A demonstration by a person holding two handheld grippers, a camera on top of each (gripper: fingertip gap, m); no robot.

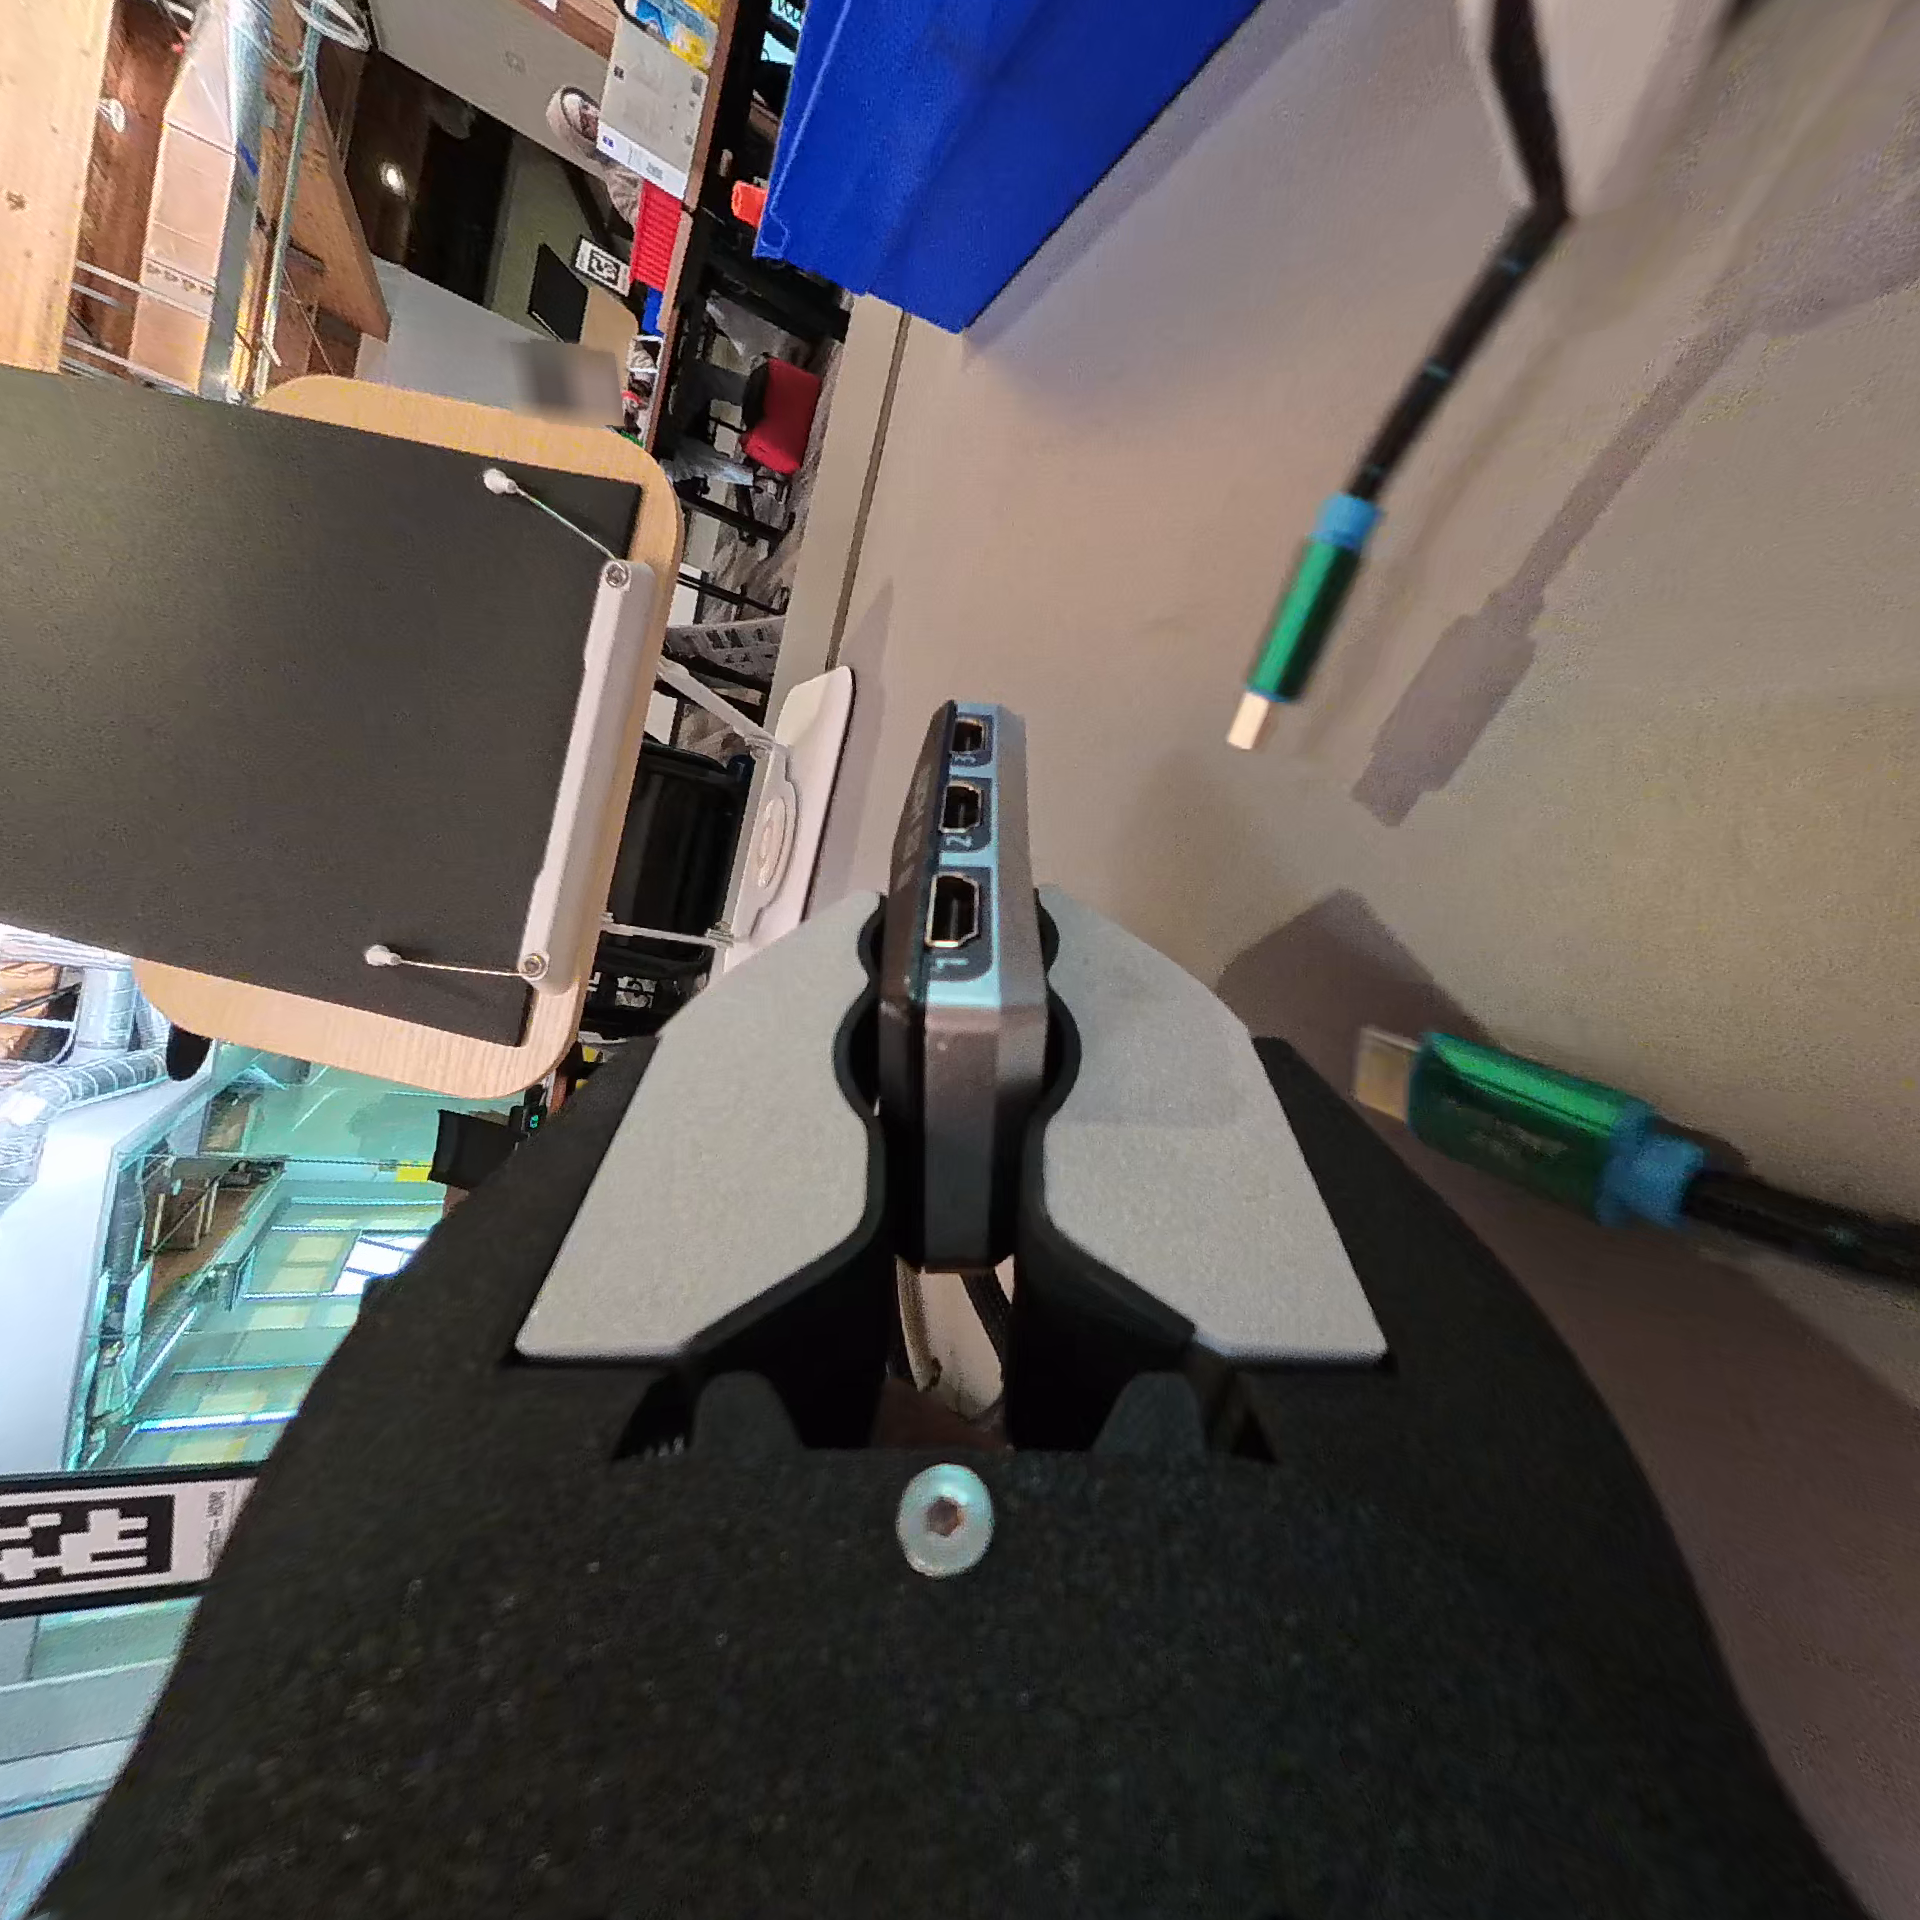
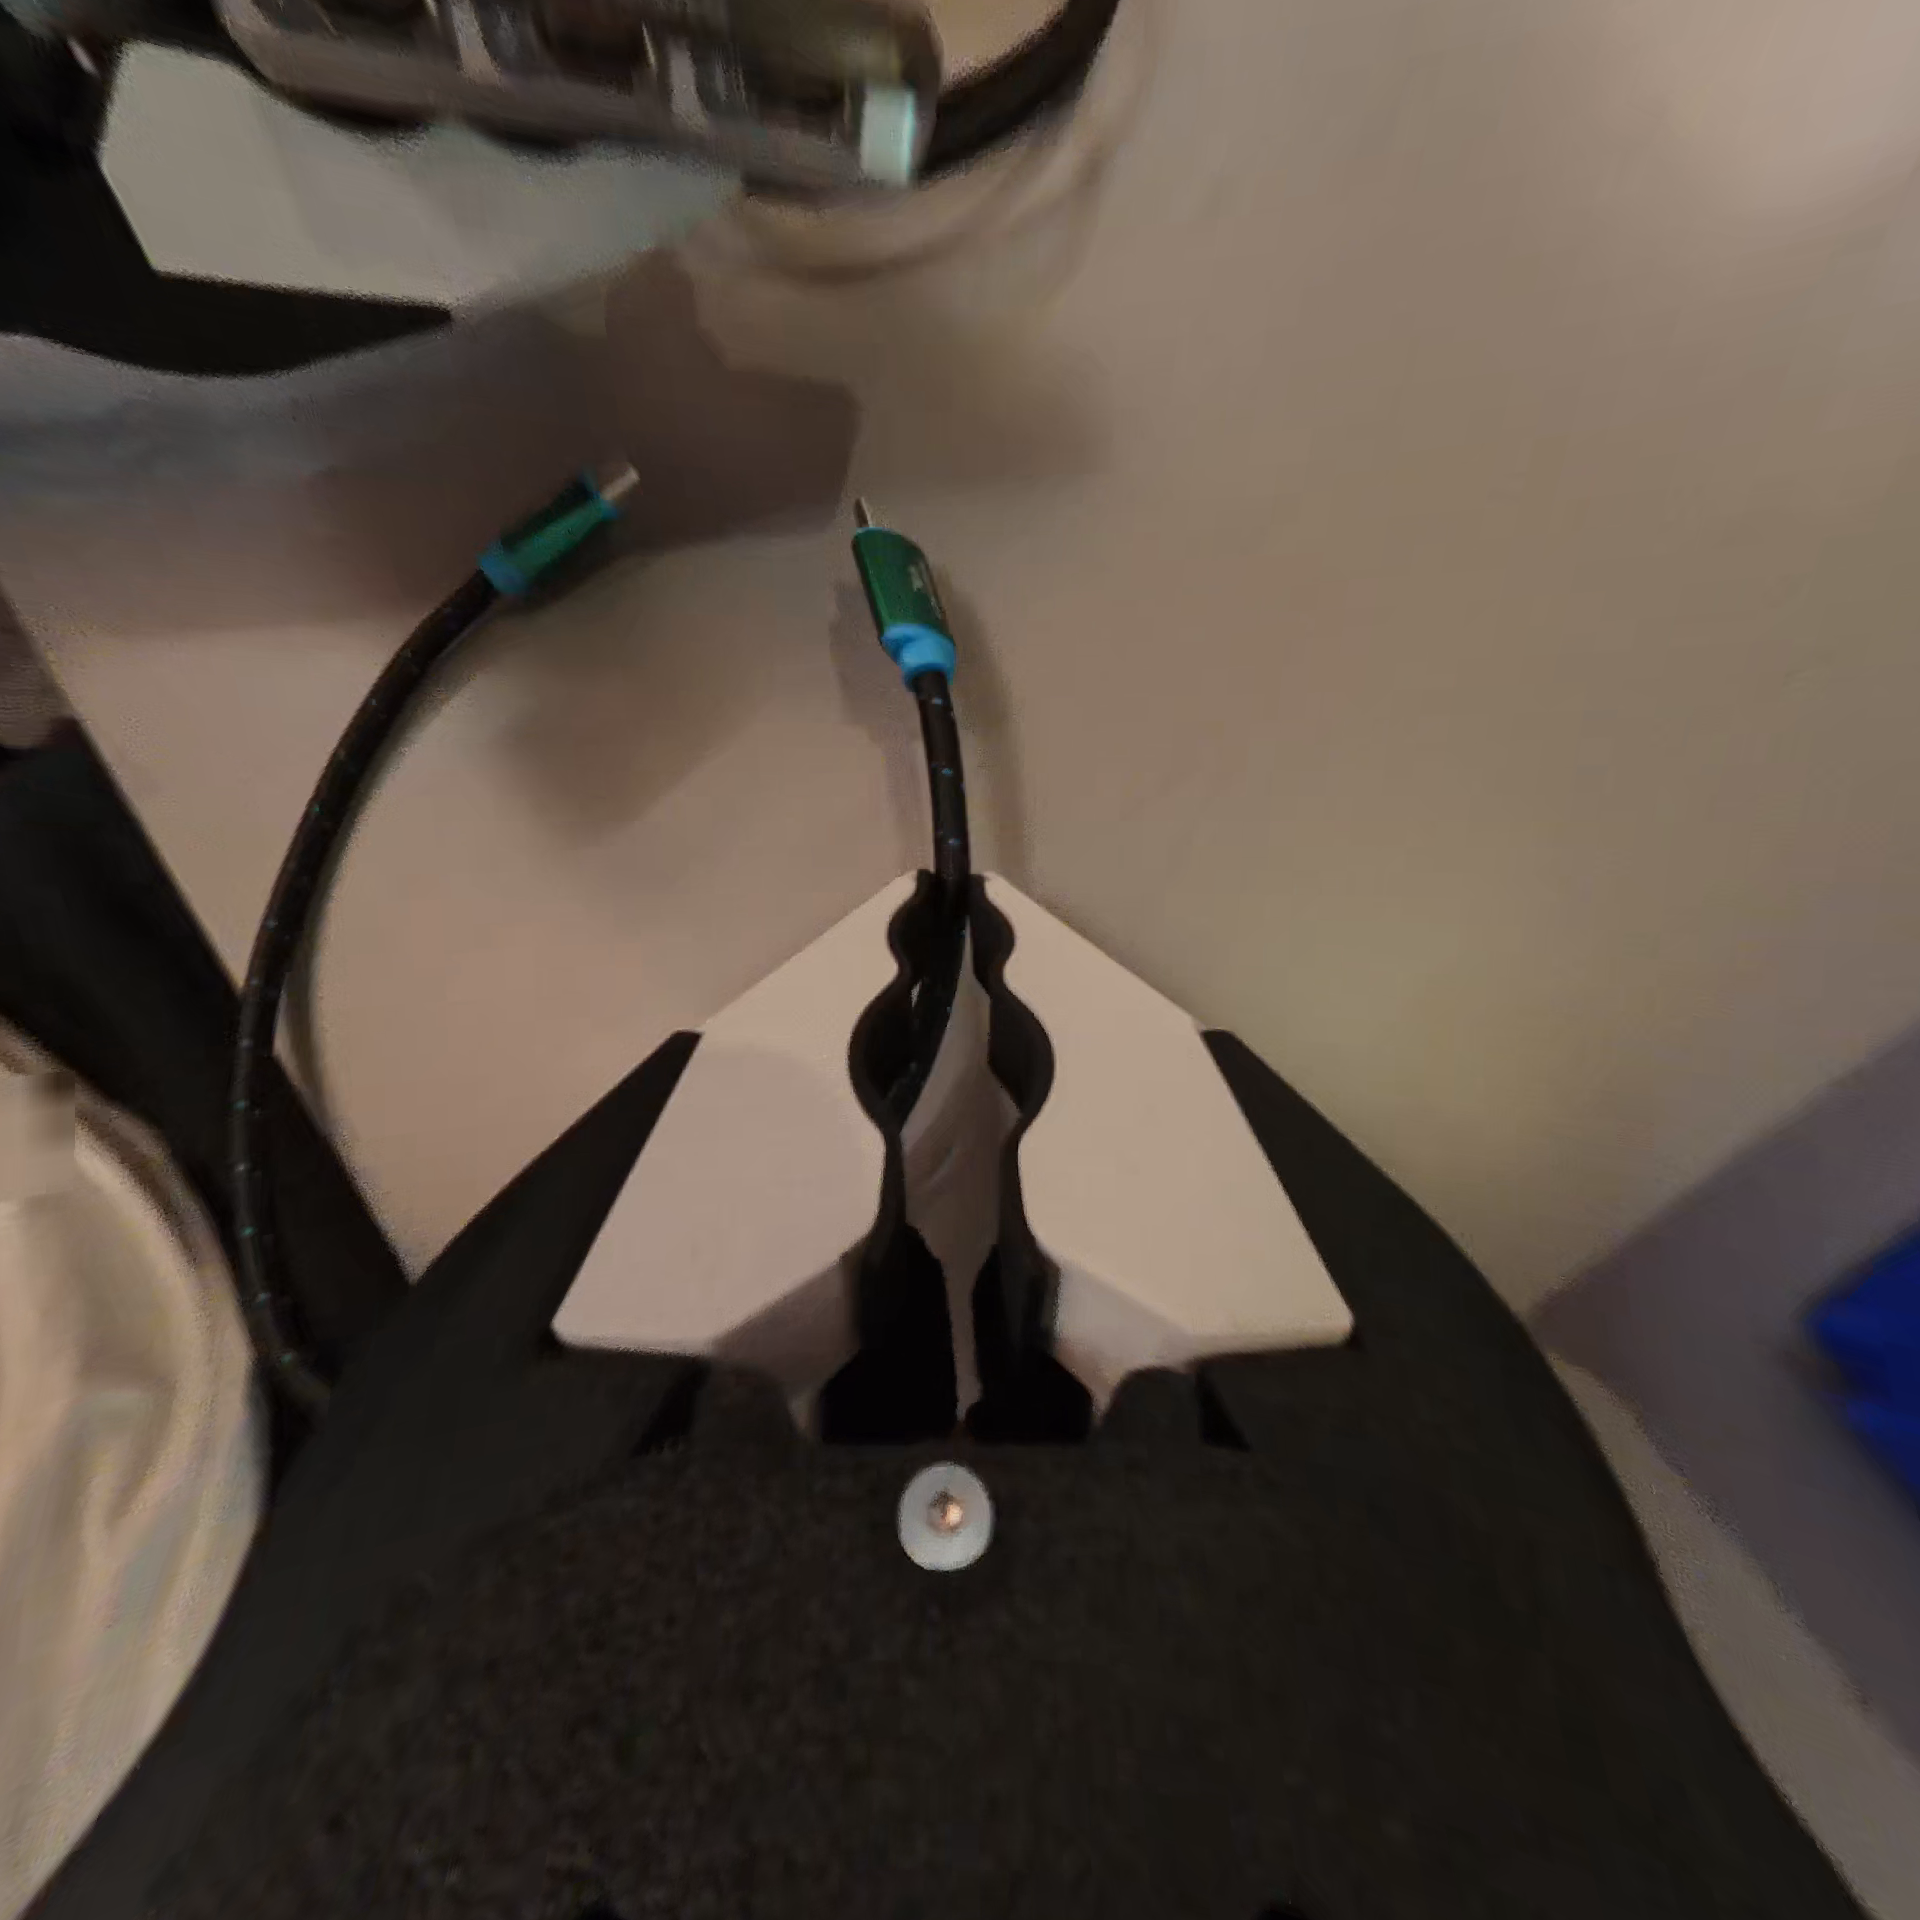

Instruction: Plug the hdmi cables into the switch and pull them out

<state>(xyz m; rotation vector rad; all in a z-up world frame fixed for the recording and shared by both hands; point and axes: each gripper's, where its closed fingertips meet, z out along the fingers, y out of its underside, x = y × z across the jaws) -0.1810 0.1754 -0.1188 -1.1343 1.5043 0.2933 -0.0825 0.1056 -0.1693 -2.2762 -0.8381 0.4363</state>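
The switch (image 1: 961,997) is clamped on edge in the left gripper (image 1: 956,1039), three empty ports facing 12 o'clock. A cable (image 2: 951,790) is pinched by the right gripper (image 2: 948,904), its green plug (image 2: 896,587) drooping free ahead. A second plug (image 2: 556,535) lies at 10 o'clock. Held so far back, the plug could sag and miss its port. The table (image 1: 1195,582) is plain beige; a blue bin (image 1: 935,135) and shelving are seen beyond.

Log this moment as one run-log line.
left gripper: shut on switch | right gripper: shut on cable | ports: empty | second cable: on table
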